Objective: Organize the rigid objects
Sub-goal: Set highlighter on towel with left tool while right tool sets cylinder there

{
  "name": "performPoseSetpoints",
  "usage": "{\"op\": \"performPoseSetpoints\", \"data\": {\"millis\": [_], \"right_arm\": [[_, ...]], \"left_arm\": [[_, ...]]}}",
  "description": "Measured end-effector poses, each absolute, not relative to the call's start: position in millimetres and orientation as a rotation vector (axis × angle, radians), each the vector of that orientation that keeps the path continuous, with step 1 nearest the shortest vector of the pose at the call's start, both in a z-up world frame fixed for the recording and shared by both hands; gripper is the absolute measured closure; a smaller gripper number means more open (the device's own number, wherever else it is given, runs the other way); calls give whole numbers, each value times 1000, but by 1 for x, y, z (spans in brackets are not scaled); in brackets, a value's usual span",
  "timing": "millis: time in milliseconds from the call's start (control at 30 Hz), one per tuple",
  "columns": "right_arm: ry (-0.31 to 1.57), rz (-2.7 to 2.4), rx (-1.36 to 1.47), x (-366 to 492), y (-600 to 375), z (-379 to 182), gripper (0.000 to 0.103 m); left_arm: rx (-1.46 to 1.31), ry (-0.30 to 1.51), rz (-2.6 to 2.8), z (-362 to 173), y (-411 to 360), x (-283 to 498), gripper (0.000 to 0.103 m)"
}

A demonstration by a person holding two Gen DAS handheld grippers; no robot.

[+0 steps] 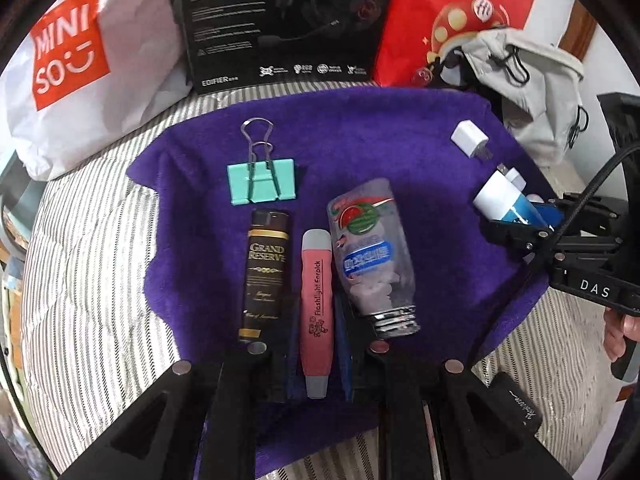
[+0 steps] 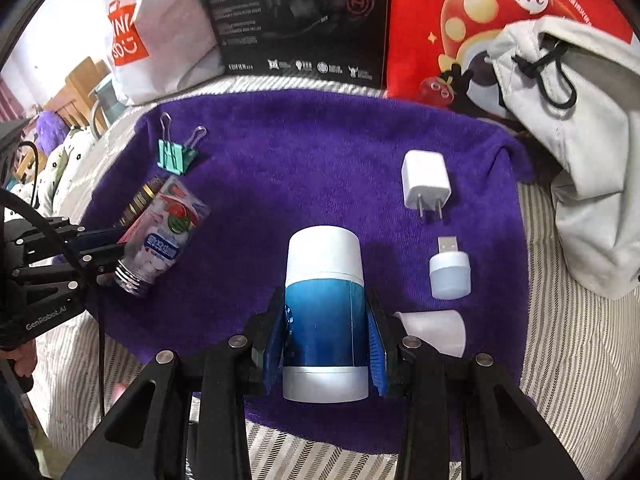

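Observation:
On a purple towel lie a green binder clip, a black "Grand Reserve" stick, a pink flashlight and a clear candy bottle, side by side. My left gripper is closed narrowly around the flashlight's near end, its blue pads tight against both sides. A blue-and-white tube sits in my right gripper, which is shut on it. To the tube's right lie a white charger, a small USB light and a translucent cap.
A white Miniso bag, a black Edifier box and a red bag stand along the towel's far edge. A grey drawstring pouch lies at the right. Striped bedding surrounds the towel. A hand holds the right gripper.

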State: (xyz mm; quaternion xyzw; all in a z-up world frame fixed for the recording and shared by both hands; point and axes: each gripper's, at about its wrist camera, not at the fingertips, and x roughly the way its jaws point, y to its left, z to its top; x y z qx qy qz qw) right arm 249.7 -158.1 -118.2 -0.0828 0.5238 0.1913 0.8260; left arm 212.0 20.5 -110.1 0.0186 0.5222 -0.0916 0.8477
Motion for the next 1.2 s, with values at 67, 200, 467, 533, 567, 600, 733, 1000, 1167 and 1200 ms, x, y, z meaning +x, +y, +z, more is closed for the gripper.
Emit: {"op": "performPoseSetpoints", "data": {"millis": [67,200,467,533,567,600,733,1000,1167,1200], "right_arm": [[1104,412,-172,249,-160,-119,67],[1093,419,-183,248,-159,-119,67],[1066,440,-250,245,-156,-119,66],[1066,442,-256,245,-155,-119,66],[1067,444,-259,245,-155,-119,66],[1070,446,-260,245,-155,-119,65],[1105,478,-267,244,-153,-120,44],[1134,434,-181,231,-175,-108,43],[1103,397,-151,208,-192,-89,42],[1097,393,-140,202,-196,-85,42]], "left_arm": [[45,1095,-191,-111,20,211,86],[25,1091,-198,-111,24,209,86],[4,1095,-198,-110,30,199,85],[-3,1098,-201,-109,30,196,82],[1,1102,-202,-109,30,195,81],[5,1107,-202,-108,29,193,79],[6,1107,-177,-105,31,186,69],[1,1078,-159,-87,40,168,67],[20,1058,-166,-74,33,151,66],[18,1057,-173,-73,29,147,66]]}}
